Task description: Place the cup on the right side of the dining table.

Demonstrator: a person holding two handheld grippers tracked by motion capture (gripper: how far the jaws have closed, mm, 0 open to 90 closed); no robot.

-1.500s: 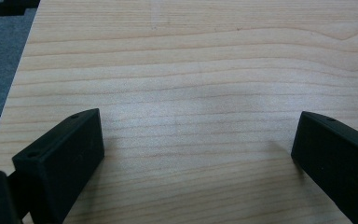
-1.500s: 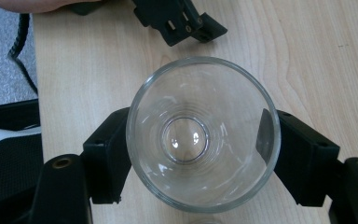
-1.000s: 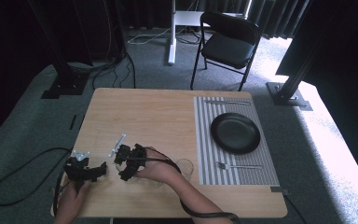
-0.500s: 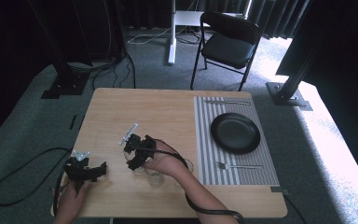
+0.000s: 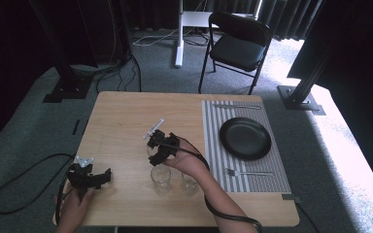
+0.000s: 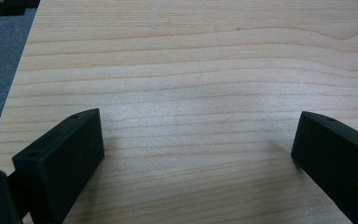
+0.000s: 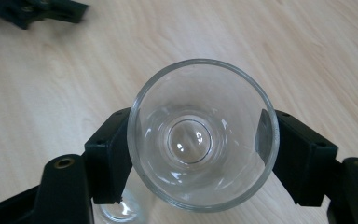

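Observation:
My right gripper [image 7: 200, 154] is shut on a clear drinking glass [image 7: 203, 135], one jaw on each side of its wall, and I look straight down into it. In the high view this gripper [image 5: 162, 145] hangs over the middle of the wooden table [image 5: 121, 121], with the person's hand behind it. Two more clear glasses [image 5: 161, 178] [image 5: 189, 182] stand just nearer the front edge. My left gripper [image 5: 85, 177] rests at the front left corner. Its jaws stand wide open [image 6: 196, 154] over bare wood, nothing between them.
A grey striped placemat [image 5: 213, 141] lies on the right side with a black plate [image 5: 245, 137], a fork [image 5: 247, 172] near its front and cutlery [image 5: 235, 106] at its back. A black chair [image 5: 238, 46] stands beyond the table. Cables trail on the floor at left.
My right gripper has carried the glass to the right and farther from the front edge, towards the table's middle. The left gripper has stayed put.

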